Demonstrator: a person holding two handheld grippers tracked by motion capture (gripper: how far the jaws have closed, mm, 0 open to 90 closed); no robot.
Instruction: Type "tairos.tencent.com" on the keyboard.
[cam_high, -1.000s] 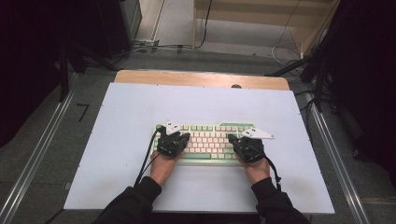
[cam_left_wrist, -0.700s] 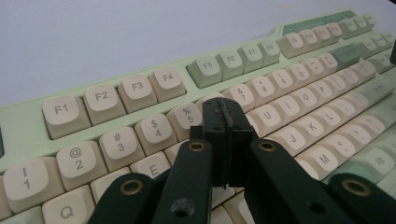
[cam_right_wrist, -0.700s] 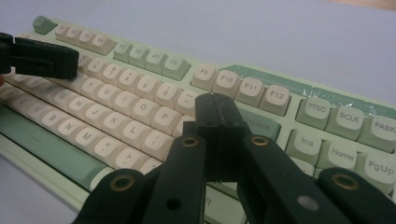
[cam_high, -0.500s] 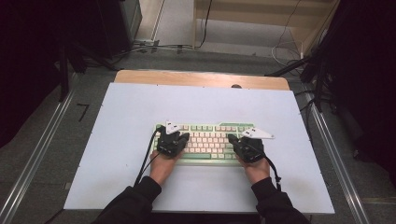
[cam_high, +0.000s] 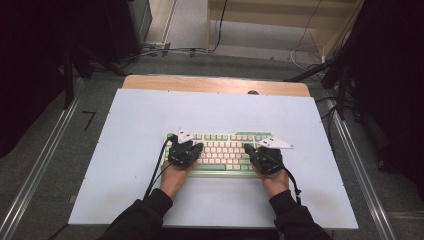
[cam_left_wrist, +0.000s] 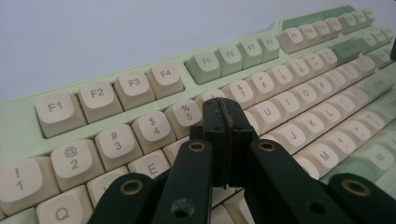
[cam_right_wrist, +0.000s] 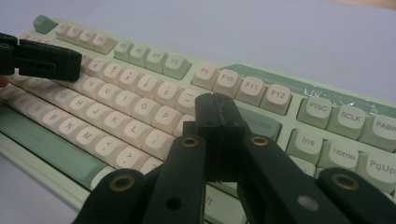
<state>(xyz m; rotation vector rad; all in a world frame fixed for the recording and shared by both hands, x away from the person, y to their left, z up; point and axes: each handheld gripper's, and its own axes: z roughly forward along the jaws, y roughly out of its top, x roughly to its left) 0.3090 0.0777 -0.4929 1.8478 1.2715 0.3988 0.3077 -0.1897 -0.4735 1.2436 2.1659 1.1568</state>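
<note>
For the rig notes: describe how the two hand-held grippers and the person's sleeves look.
Both the left gripper and right gripper are black, each topped by a pale three-cornered plate. Their linkage arms carry brass-coloured pivot rivets, leading to flat black jaws. A black cable trails from the left one. The sleeves are dark.
</note>
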